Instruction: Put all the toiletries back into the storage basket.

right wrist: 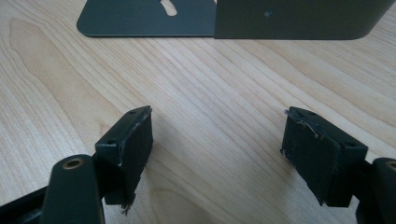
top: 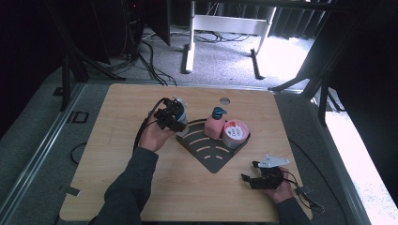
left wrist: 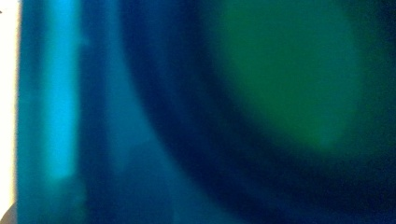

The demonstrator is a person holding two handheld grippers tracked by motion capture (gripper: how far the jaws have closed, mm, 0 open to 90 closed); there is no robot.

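Left hand-held gripper (top: 177, 119) clamps bottle (top: 181, 111) — right hand-held gripper (right wrist: 217, 140) wide open

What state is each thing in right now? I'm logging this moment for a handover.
Left gripper: at a bottle, up close; jaws hidden, grip cannot be told.
Bottle: upright at the rack's left edge.
Right gripper: open, holding nothing, low over the table.
Pink pump bottle: upright on the dark rack.
Round tub: on the rack, tilted, lid showing.
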